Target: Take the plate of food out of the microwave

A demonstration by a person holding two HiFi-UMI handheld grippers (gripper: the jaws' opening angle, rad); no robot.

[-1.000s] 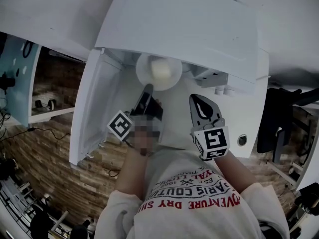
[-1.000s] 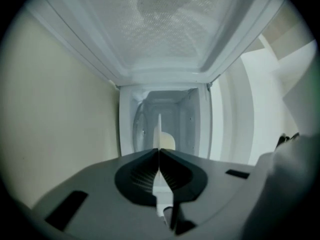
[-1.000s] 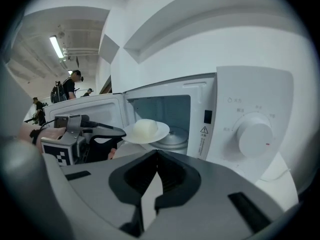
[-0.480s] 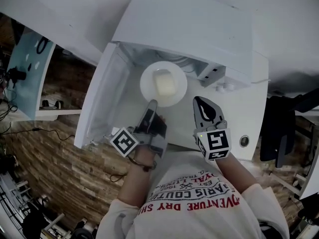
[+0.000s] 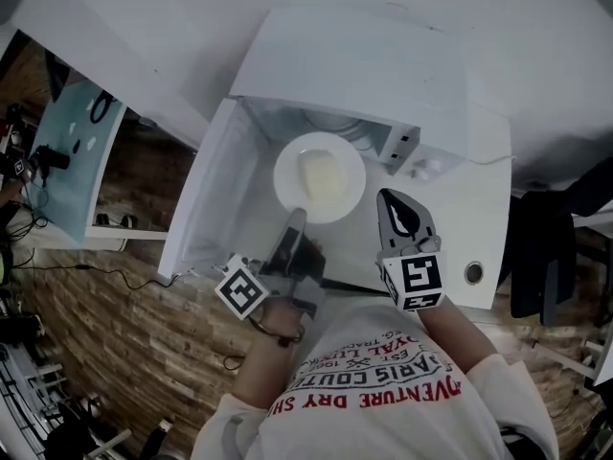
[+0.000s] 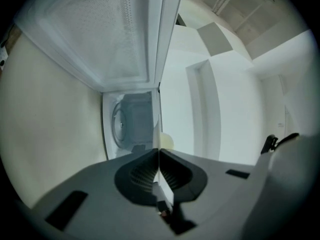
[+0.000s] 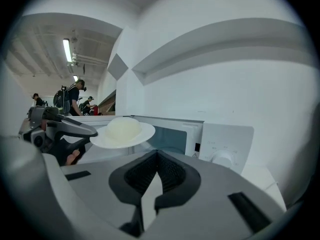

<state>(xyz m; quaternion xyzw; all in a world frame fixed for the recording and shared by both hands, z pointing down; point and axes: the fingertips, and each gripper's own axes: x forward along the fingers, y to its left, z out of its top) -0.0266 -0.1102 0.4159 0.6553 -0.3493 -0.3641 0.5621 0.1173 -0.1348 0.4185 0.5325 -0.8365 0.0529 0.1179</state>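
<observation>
My left tongs pinch the near rim of the round white food plate, plate straight ahead; right tongs closed, empty.

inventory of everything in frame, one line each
microwave: 1, white, on the counter, open
door: 1, white, swung open to the left
plate: 1, white, in the air in front of the microwave's opening
food: 1 mound, pale yellow, on the plate
knob: at least 1, white, microwave's control panel
counter: 1, white, under the microwave
floor: wood, brown, below left
people: a few, dark clothes, far background
left gripper: 1, dark grey, shut on the plate's near rim
right gripper: 1, dark grey, shut, empty, right of the plate
</observation>
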